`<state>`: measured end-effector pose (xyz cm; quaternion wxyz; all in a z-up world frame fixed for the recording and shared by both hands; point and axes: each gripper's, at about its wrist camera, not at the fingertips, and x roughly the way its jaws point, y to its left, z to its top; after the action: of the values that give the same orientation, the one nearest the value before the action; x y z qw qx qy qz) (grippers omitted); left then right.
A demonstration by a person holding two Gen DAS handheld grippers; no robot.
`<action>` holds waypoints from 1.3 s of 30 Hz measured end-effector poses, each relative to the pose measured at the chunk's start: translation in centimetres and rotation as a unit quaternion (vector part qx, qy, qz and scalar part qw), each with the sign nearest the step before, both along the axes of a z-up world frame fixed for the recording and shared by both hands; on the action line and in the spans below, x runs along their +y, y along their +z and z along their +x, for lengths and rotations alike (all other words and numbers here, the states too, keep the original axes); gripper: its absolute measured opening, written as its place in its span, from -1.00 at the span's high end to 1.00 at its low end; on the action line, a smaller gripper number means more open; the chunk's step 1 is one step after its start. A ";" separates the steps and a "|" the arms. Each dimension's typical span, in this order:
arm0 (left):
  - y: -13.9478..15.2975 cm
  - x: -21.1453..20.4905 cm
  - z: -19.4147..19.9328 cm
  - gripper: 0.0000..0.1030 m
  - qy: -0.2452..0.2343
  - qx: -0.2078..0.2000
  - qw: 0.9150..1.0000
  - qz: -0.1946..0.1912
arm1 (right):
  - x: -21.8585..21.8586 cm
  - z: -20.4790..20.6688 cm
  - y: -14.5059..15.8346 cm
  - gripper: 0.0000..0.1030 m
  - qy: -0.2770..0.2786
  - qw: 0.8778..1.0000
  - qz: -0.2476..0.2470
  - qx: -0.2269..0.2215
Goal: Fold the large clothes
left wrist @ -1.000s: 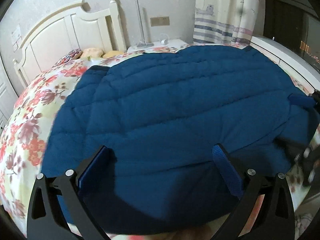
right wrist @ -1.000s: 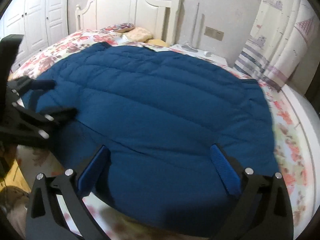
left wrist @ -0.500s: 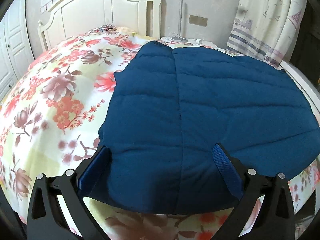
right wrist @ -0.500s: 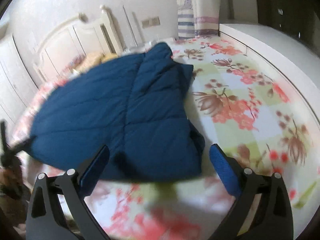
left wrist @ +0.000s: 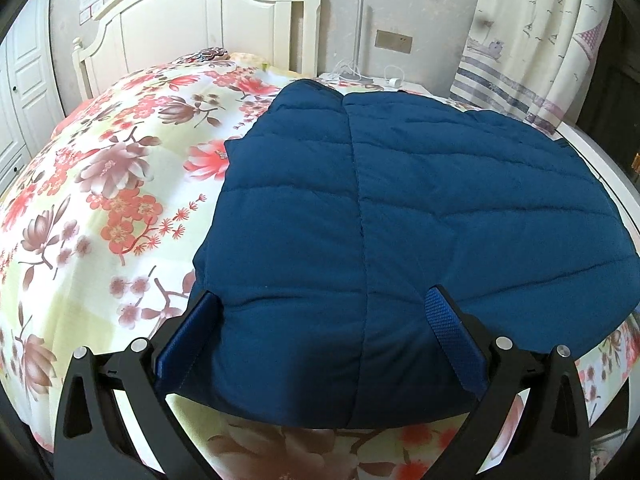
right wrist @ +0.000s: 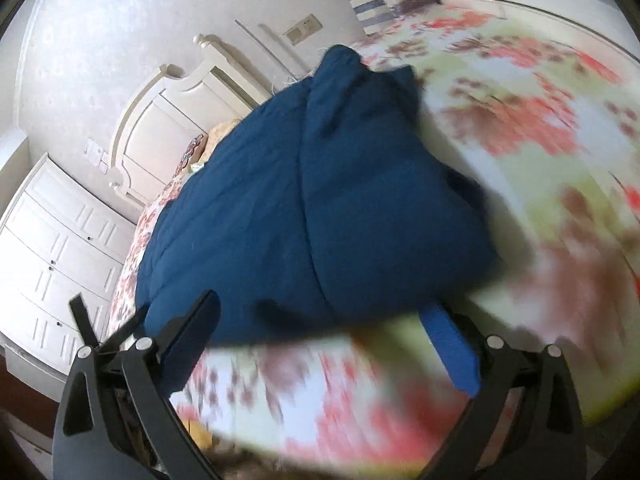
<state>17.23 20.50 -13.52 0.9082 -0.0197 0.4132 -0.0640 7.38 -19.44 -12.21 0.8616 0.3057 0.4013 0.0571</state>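
A large dark blue quilted jacket [left wrist: 400, 216] lies flat on a bed with a floral cover [left wrist: 100, 200]. My left gripper [left wrist: 320, 320] is open, its jaws wide apart over the jacket's near left hem, holding nothing. My right gripper [right wrist: 324, 320] is open and empty, tilted, above the near right edge of the jacket [right wrist: 304, 208]; this view is motion-blurred. The left gripper's black frame [right wrist: 96, 328] shows at the left in the right wrist view.
A white headboard [left wrist: 192, 28] and a bedside table with cables [left wrist: 360, 78] stand at the far end. A curtain [left wrist: 532, 40] hangs at the right. White wardrobe doors [right wrist: 52, 264] stand left of the bed. The bed's near edge is just under both grippers.
Both grippers have swung apart: the left view has moved to the jacket's left side, the right view to its right side and has tilted. Both stay open.
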 end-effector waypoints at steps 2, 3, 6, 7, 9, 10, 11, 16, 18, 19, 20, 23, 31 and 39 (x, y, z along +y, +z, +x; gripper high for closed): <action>-0.1 0.1 0.0 -0.91 -0.002 0.000 1.000 -0.001 | 0.1 2.7 -0.4 -0.96 -0.023 0.999 0.018 -0.013; -0.1 0.1 0.0 -0.91 -0.003 0.001 1.000 -0.002 | 0.3 4.0 -0.5 -0.96 -0.042 0.999 0.024 -0.021; -0.2 0.2 0.0 -0.91 -0.003 0.001 1.000 -0.005 | 1.0 5.8 -0.9 -0.42 -0.063 0.997 0.018 -0.029; -0.2 0.2 0.0 -0.91 -0.003 0.000 1.000 -0.007 | 0.8 5.7 -1.3 -0.24 -0.069 0.996 0.033 -0.040; -0.2 0.1 -0.1 -0.91 -0.001 -0.002 1.000 -0.008 | -0.7 4.5 -1.8 0.31 -0.078 0.991 0.086 -0.073; 0.0 0.1 -0.2 -0.91 0.002 0.000 1.000 -0.007 | -1.2 3.9 -2.0 0.39 -0.079 0.988 0.103 -0.083; 0.3 -0.1 -0.2 -0.91 0.006 0.004 1.000 -0.004 | -1.7 3.0 -2.0 0.47 -0.081 0.985 0.117 -0.096; 5.3 -3.3 -0.6 -0.90 -0.026 -0.035 0.999 0.008 | -1.5 -0.6 -0.7 0.51 -0.075 0.985 0.096 -0.123; 7.8 -6.3 0.3 -0.90 -0.052 -0.060 0.997 0.021 | -1.6 -1.4 -0.6 0.51 -0.073 0.984 0.093 -0.130; 8.8 -8.2 1.6 -0.90 -0.072 -0.062 0.995 0.021 | -1.7 -1.5 -0.5 0.51 -0.073 0.984 0.093 -0.133; 9.2 -9.4 2.8 -0.90 -0.082 -0.058 0.995 0.020 | -1.8 -1.8 -0.3 0.51 -0.073 0.984 0.092 -0.137; 9.2 -14.1 8.7 -0.90 -0.076 -0.041 0.994 0.061 | -2.4 -2.3 0.5 0.51 -0.074 0.982 0.082 -0.152; 2.6 -23.7 17.8 -0.91 -0.088 0.037 0.985 0.143 | -5.0 -2.5 0.3 0.51 -0.079 0.982 0.095 -0.144; 4.5 -19.8 13.8 -0.91 -0.085 0.004 0.994 0.072 | -5.1 -2.3 0.1 0.51 -0.076 0.982 0.085 -0.149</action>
<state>30.99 0.74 -9.03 0.8968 0.0804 0.4207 -0.1114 5.07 -24.56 -12.08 0.8844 0.3954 0.2380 0.0702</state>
